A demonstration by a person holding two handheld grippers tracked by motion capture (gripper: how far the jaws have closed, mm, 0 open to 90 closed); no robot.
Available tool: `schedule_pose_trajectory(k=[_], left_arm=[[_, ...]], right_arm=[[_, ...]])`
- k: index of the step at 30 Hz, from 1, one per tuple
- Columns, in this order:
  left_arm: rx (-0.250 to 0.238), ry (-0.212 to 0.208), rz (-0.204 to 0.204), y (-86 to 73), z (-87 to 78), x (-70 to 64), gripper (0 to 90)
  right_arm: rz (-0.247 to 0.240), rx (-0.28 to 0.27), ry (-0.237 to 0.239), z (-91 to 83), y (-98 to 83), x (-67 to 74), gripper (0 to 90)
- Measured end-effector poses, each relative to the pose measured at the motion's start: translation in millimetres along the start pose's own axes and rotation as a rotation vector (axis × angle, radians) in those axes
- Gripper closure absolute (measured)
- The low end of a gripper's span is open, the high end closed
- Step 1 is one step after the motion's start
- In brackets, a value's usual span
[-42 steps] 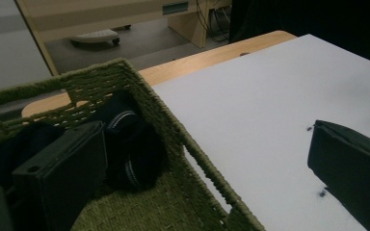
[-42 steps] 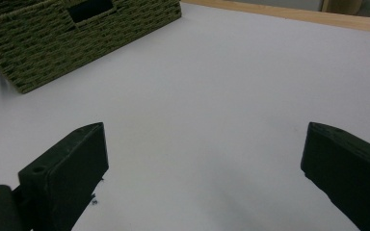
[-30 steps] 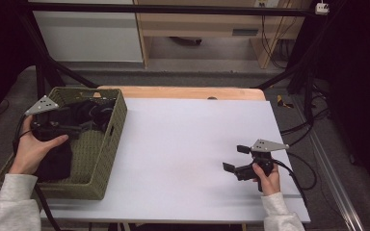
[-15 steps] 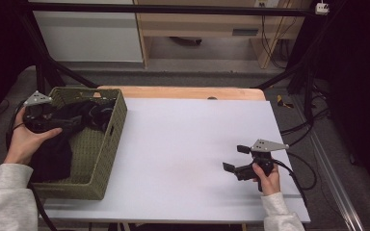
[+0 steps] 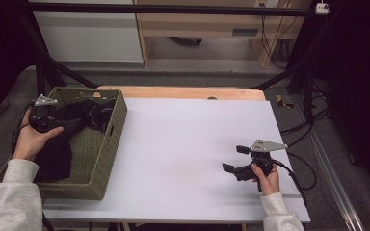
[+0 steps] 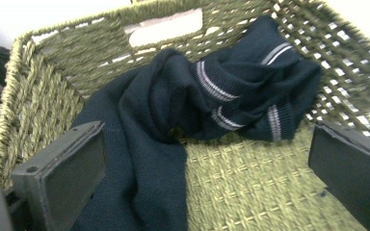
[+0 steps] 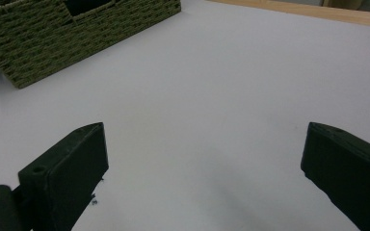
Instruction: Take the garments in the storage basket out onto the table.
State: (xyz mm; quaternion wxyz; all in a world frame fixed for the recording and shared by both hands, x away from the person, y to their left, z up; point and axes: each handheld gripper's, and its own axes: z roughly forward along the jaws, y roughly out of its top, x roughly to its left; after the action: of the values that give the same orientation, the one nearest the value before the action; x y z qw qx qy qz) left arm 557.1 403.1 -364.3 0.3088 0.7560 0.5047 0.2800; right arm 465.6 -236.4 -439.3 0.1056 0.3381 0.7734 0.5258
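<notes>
A: Left gripper (image 6: 202,168) wide open, jaws apart, nothing pinched, aimed into the woven basket (image 6: 48,72) at the dark sweater (image 6: 197,110). Probably lining up a grab.

B: Yep. Sweater crumpled inside the basket, left edge of the high view; long axis running lower left to upper right, striped cuffs at the upper right. Right gripper (image 5: 238,163) also gaping, empty, parked over the white table (image 5: 183,144), lower right.

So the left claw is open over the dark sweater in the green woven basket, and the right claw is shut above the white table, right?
Not quite. The right claw is open too: the right gripper view shows its jaws wide apart above the white table. The rest holds: the left claw is open over the dark sweater in the green woven basket.
</notes>
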Motion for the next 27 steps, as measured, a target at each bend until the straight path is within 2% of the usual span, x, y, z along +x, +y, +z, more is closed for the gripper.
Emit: schedule_pose_trajectory(k=[7,18,27], left_arm=[[0.043,0.038,-0.004,-6.9,17.1,6.1,0.3],[0.095,0.080,-0.029,-13.9,31.4,12.2,4.0],[0.151,0.119,-0.053,-25.4,44.2,18.0,8.5]], right_arm=[[-0.004,0.004,-0.002,-0.2,-0.1,-0.2,2.8],[-0.005,0.006,-0.001,-0.1,-0.2,-0.2,2.8],[-0.006,0.008,-0.003,-0.2,-0.6,-0.6,2.8]])
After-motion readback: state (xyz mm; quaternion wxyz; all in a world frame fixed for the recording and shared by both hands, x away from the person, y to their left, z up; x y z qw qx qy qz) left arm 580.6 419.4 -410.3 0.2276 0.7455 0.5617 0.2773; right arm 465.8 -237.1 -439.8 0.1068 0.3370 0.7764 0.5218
